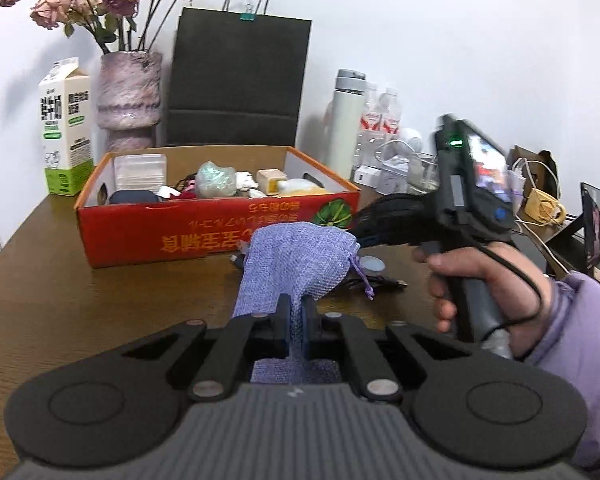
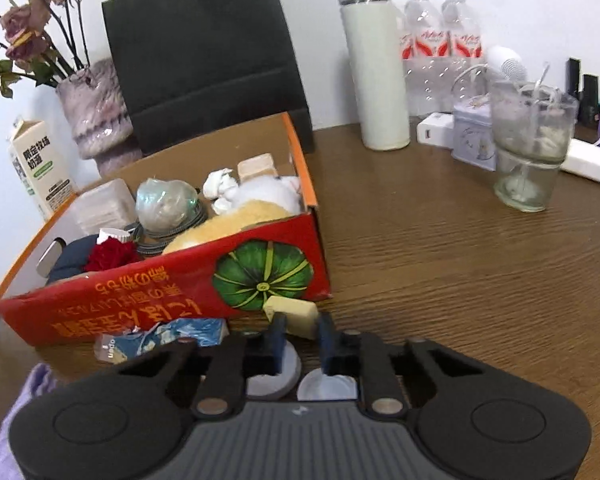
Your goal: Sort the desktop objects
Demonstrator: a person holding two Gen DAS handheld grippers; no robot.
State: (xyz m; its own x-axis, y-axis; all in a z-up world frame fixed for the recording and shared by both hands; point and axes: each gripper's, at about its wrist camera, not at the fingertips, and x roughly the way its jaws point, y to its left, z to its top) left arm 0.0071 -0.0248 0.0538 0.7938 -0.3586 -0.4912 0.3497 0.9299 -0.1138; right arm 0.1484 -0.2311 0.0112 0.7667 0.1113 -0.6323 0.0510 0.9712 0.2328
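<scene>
The left gripper is clamped on a purple cloth pouch, held above the table before the red box; the right gripper is parted, empty, over two round lids; a pale block lies just ahead.

So the lavender burlap drawstring pouch is pinched at its bottom end in the left tool, mouth end pointing at the red cardboard box and lifted off the surface, I think, though that's hard to judge. The box sits open and is already stuffed: a plush toy, crumpled tissue, a red rose, a clear plastic case. Just in front of it lie a cream eraser-like block, a blue-and-white wrapper and two round white caps.
</scene>
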